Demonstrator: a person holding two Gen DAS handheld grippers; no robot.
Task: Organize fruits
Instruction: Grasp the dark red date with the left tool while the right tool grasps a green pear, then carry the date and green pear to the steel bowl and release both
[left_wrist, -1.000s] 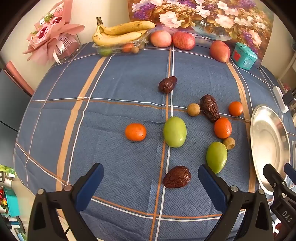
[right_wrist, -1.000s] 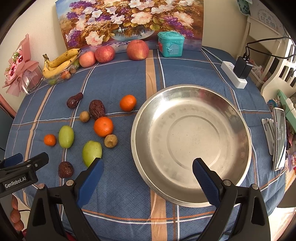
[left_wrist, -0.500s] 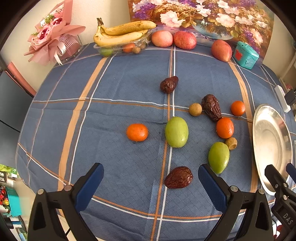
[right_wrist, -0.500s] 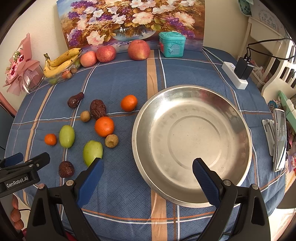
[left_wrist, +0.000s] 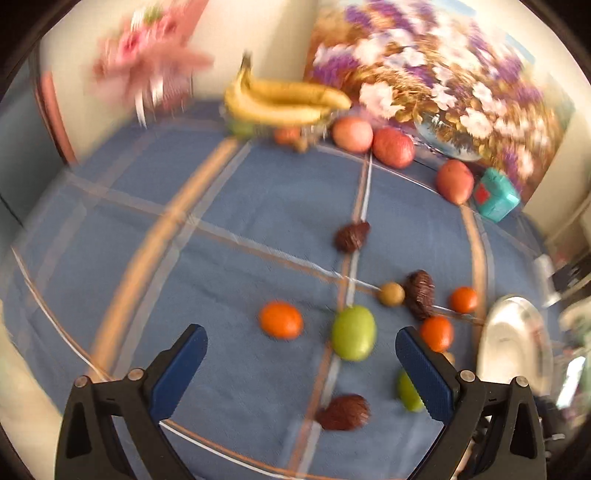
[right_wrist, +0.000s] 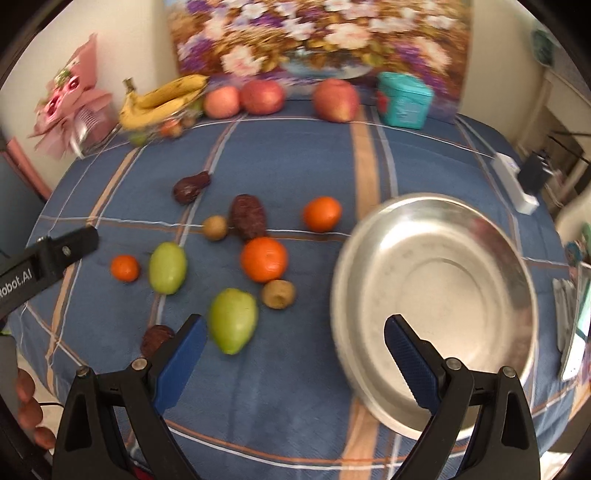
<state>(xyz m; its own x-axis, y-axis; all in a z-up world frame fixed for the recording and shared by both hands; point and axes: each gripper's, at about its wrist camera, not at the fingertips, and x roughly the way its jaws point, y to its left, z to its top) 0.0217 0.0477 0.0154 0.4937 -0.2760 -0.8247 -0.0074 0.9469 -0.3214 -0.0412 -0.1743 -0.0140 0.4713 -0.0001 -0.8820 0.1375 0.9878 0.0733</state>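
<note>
Blue ribbed pads on both tongs, both spread wide, nothing between them. Left tongs (left_wrist: 301, 350) hang over the near-left part of the worktop (right_wrist: 295, 155); right tongs (right_wrist: 293, 345) hang over the gap between the fruit and the steel bowl (right_wrist: 436, 295).

Nearest the right tongs — a green oval fruit (right_wrist: 232, 319) just beside the left pad, with a wrinkled dark date (right_wrist: 157, 338) to its left. A second green fruit (left_wrist: 354, 332) lies just ahead between the left tongs' pads, a small orange (left_wrist: 280, 319) left of it. Farther out: a bigger orange (right_wrist: 263, 258), two small brown round fruits, more dates. The bowl sits empty at right. Both views are blurred.

Judgement on handling: the green fruits look smooth, firm and rounded, so likely to roll or squirt out — take them across the short middle, pads square. Oranges are light with some give; a gentle squeeze. The dates look soft and tacky, easily crushed.
</note>
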